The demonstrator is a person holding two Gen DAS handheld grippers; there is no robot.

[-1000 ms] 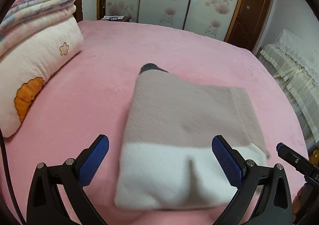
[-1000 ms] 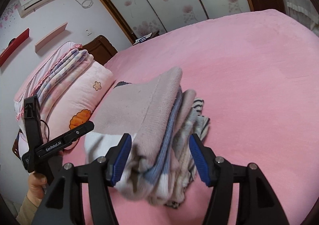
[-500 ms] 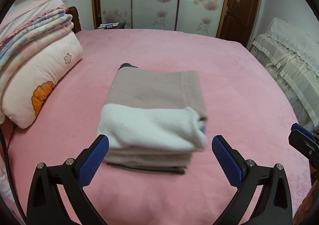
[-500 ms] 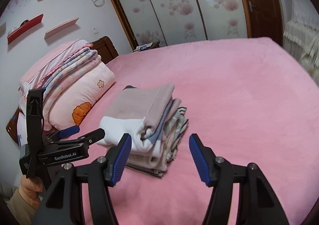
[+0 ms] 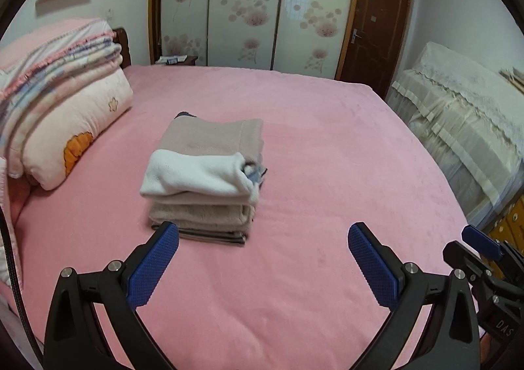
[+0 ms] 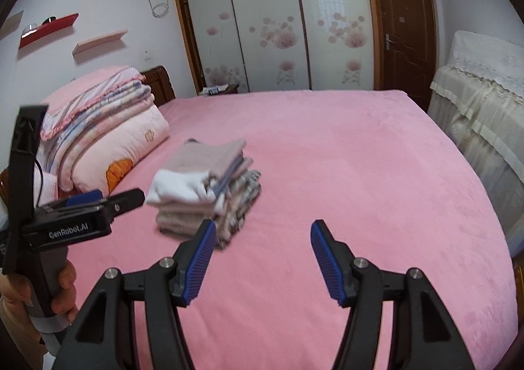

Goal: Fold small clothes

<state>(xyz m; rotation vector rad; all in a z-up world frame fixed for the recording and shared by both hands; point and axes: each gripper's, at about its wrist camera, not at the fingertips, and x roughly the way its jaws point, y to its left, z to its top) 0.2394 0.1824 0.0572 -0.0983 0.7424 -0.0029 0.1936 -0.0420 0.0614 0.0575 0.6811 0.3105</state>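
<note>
A stack of folded small clothes (image 5: 203,180) lies on the pink bed (image 5: 327,173); the top piece is beige with a white band, with beige and striped pieces under it. It also shows in the right wrist view (image 6: 209,186). My left gripper (image 5: 263,258) is open and empty, pulled back in front of the stack. My right gripper (image 6: 262,255) is open and empty, back and to the right of the stack. The left gripper's body (image 6: 75,219) shows at the left of the right wrist view.
A pillow with an orange print (image 5: 75,127) and folded blankets (image 5: 55,55) lie at the bed's left. A covered piece of furniture (image 5: 465,114) stands at the right. Wardrobe doors (image 5: 255,6) and a brown door (image 5: 373,26) stand behind the bed.
Both grippers have pulled back from the stack, which now lies free on the bed. One second ago the right gripper's jaws stood around the stack's side.
</note>
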